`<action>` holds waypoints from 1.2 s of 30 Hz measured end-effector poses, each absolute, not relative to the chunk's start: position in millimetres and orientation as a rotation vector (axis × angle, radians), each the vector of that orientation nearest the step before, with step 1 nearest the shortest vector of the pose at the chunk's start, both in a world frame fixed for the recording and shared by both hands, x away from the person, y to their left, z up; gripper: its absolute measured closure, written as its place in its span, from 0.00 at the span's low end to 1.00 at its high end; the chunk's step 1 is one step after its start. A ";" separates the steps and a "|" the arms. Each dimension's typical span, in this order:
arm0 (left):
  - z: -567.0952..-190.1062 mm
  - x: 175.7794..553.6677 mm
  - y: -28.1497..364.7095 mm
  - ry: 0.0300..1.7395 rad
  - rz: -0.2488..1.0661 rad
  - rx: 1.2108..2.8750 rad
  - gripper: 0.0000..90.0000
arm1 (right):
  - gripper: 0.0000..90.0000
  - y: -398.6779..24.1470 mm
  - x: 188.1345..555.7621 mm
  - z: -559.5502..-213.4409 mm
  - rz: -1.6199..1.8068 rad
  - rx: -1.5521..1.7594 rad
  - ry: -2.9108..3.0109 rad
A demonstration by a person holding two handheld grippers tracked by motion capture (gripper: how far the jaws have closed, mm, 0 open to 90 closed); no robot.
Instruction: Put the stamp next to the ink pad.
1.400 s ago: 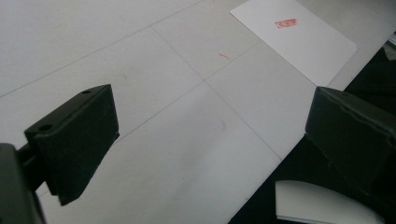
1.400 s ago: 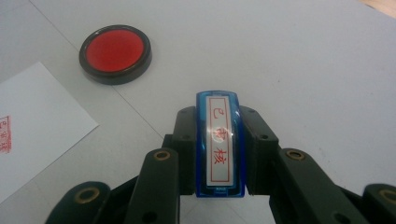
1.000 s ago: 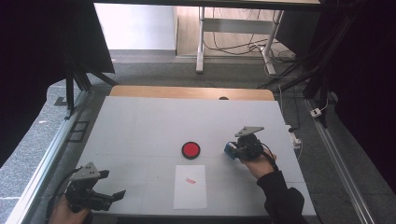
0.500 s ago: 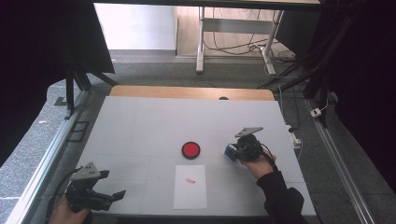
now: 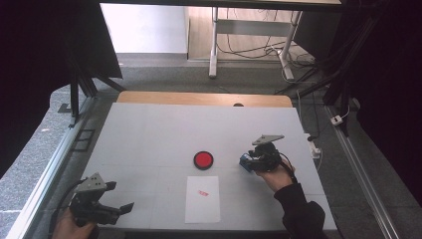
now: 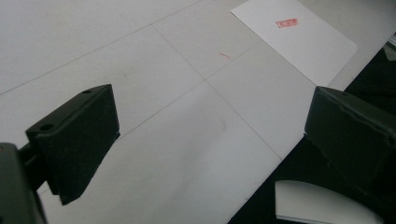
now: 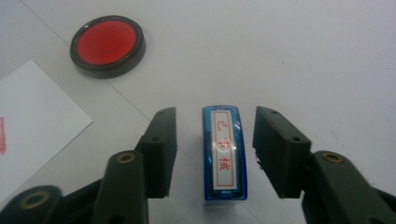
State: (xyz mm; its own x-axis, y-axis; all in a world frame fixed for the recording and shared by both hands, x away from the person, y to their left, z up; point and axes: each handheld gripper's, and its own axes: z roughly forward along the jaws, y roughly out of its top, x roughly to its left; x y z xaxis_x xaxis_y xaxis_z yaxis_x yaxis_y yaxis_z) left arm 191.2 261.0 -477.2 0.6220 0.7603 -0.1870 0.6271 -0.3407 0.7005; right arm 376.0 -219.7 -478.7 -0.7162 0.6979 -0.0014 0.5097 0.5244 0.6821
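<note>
The right gripper (image 7: 215, 154) has just been opening its jaws — the blue stamp (image 7: 223, 156) stands on the table (image 5: 149, 134) between them, a clear gap either side, neither pad touching it. The right gripper view gives the red characters on the stamp's label; from the high view it is just a blue speck (image 5: 244, 162) at the gripper's tip, right of the red ink pad (image 5: 203, 160). Below the pad lies the sheet of paper (image 5: 202, 199), one red print on it. Down at the near left corner the left gripper (image 5: 119, 209) hangs with jaws wide apart, nothing between them — its own view catches the paper's print (image 6: 286, 22) far off.
</note>
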 end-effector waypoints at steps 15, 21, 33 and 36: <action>-477.3 191.2 261.1 1.087 0.223 2.075 0.04 | 0.27 -218.5 364.4 -467.0 1.058 1.068 2.420; -477.3 191.0 261.2 1.088 0.223 2.074 0.04 | 0.19 -218.9 358.2 -463.3 1.085 1.098 2.423; -477.3 191.1 261.2 1.088 0.221 2.076 0.04 | 0.00 -222.3 339.8 -453.6 1.090 1.107 2.383; -477.3 191.2 261.1 1.088 0.220 2.077 0.04 | 0.00 -224.0 333.4 -450.6 1.088 1.082 2.381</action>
State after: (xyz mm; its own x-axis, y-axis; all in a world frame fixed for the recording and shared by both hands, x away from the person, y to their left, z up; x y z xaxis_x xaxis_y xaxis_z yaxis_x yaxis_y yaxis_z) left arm 191.2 261.1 -477.3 0.6208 0.7613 -0.1869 0.6293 -0.3418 0.6980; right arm 333.4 -224.0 -450.6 -0.6676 0.7439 0.0308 0.5102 0.4269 0.7467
